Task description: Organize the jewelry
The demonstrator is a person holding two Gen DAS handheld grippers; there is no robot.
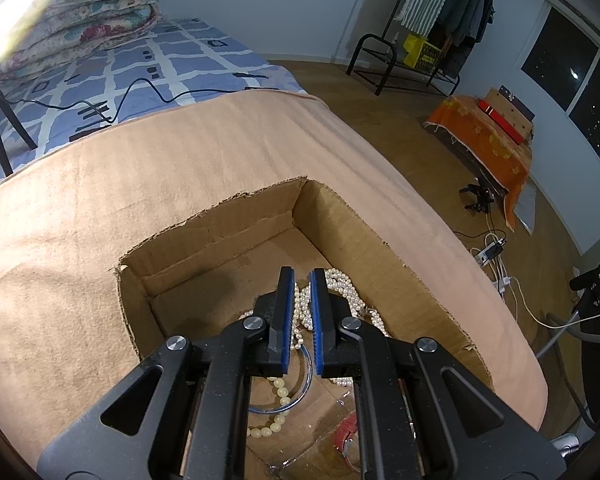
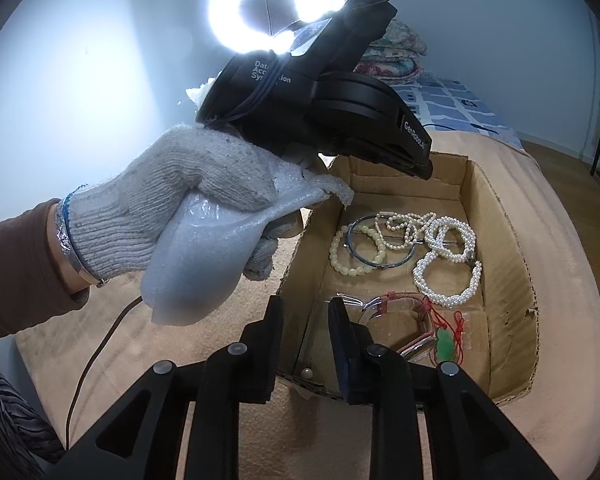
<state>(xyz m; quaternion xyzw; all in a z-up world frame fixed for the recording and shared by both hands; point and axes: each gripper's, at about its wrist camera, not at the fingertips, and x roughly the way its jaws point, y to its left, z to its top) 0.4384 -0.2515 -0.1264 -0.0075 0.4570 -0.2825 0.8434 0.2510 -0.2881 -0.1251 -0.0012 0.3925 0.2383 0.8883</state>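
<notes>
An open cardboard box [image 2: 504,236] sits on a tan blanket and holds jewelry: white pearl strands [image 2: 446,264], a cream bead bracelet [image 2: 354,254], a silver bangle [image 2: 380,264], a red watch strap [image 2: 412,320] and a green pendant on red cord [image 2: 446,342]. My left gripper [image 1: 301,276] hangs over the box above the pearl strands [image 1: 342,292], jaws slightly apart with nothing between them. In the right wrist view a gloved hand holds it over the box's far left corner. My right gripper [image 2: 303,304] is open and empty at the box's near left edge.
The tan blanket [image 1: 160,168] covers the bed end, with a blue checked sheet [image 1: 172,64] and folded quilts behind. A ring light [image 2: 270,2] shines at the back. A black cable [image 1: 148,92] lies on the sheet. Clothes rack and floor clutter are at right.
</notes>
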